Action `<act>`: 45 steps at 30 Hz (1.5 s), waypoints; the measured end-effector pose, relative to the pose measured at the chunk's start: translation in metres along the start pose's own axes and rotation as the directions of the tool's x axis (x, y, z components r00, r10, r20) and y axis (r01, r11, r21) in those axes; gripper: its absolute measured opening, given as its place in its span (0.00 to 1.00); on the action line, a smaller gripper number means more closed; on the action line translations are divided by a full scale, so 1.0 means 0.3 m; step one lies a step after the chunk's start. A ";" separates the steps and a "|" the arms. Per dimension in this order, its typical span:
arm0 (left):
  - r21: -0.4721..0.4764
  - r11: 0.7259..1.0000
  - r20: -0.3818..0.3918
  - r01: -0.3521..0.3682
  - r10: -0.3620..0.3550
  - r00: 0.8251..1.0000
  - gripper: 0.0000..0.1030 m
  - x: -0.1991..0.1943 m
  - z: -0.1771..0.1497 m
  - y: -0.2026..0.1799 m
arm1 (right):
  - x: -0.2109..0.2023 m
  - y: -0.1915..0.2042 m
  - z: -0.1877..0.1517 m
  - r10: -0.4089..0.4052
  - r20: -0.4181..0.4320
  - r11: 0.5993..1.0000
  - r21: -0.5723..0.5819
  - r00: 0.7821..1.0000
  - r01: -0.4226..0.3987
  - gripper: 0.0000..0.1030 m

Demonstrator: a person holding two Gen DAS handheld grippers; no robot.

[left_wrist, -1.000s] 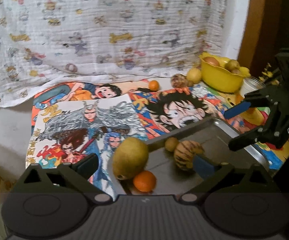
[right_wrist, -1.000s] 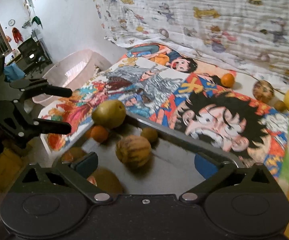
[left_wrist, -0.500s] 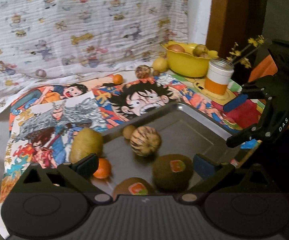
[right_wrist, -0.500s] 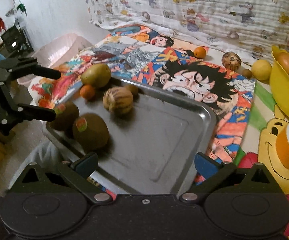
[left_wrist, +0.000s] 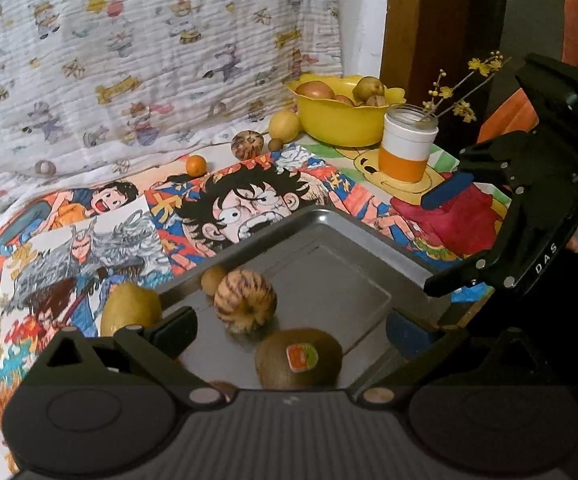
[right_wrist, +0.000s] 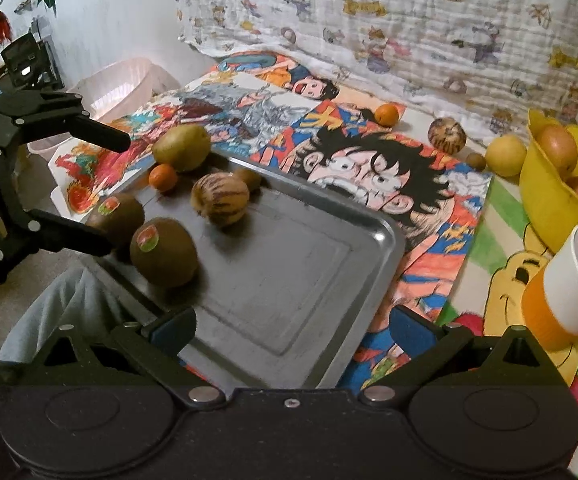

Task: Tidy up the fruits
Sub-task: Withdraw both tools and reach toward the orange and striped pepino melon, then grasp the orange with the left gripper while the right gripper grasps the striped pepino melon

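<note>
A grey metal tray (left_wrist: 329,248) (right_wrist: 289,272) lies on the comic-print mat. It carries a striped round fruit (left_wrist: 245,302) (right_wrist: 220,199), a stickered kiwi (left_wrist: 299,358) (right_wrist: 163,251), a second kiwi (right_wrist: 115,212), a small brown fruit (left_wrist: 213,280) and a small orange (right_wrist: 163,177). A green-yellow fruit (left_wrist: 131,314) (right_wrist: 181,147) rests at its rim. My left gripper (left_wrist: 293,328) (right_wrist: 103,190) hangs open over the tray's fruit end. My right gripper (right_wrist: 289,328) (left_wrist: 443,240) is open above the opposite, bare end. A yellow bowl (left_wrist: 341,120) (right_wrist: 545,184) of fruit stands at the back.
Near the bowl lie a yellow fruit (left_wrist: 284,125), a striped fruit (left_wrist: 247,145), a small brown fruit (left_wrist: 275,144) and an orange (left_wrist: 196,165). A jar (left_wrist: 408,144) (right_wrist: 565,292) with flower twigs stands beside the bowl. A pink basket (right_wrist: 121,84) and a grey trouser leg (right_wrist: 61,312) are beyond the table edge.
Both grippers drew back from the tray and swung to the right, still open. The kiwis, the yellow bowl and the jar came into view.
</note>
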State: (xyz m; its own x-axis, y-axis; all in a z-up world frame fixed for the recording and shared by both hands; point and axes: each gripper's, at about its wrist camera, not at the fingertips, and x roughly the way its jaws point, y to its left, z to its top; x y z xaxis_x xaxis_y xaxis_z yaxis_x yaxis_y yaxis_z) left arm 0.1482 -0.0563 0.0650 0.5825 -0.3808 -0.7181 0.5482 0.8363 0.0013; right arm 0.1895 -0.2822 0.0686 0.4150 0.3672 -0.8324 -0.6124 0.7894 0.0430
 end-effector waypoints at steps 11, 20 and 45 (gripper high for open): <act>-0.024 0.992 -0.080 -0.126 0.123 0.989 0.99 0.112 0.160 0.101 | 0.071 -0.114 0.133 -0.062 0.083 0.998 0.001 0.995 0.062 0.99; -0.140 0.976 -0.059 -0.166 0.160 0.985 0.99 0.227 0.271 0.271 | 0.161 -0.205 0.294 -0.122 0.136 0.993 0.013 0.983 0.121 0.99; -0.182 0.979 -0.027 -0.095 0.092 0.995 0.99 0.703 0.454 0.532 | 0.548 -0.447 0.634 -0.258 -0.107 0.942 -0.250 0.960 0.225 0.91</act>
State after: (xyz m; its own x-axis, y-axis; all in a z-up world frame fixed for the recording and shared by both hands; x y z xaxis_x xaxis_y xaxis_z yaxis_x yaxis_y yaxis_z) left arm 0.4401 -0.0568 0.0085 0.6143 -0.2917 -0.7332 0.3720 0.9265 -0.0569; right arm 0.4679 -0.2339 0.0311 0.4846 0.0964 -0.8694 -0.6517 0.7028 -0.2853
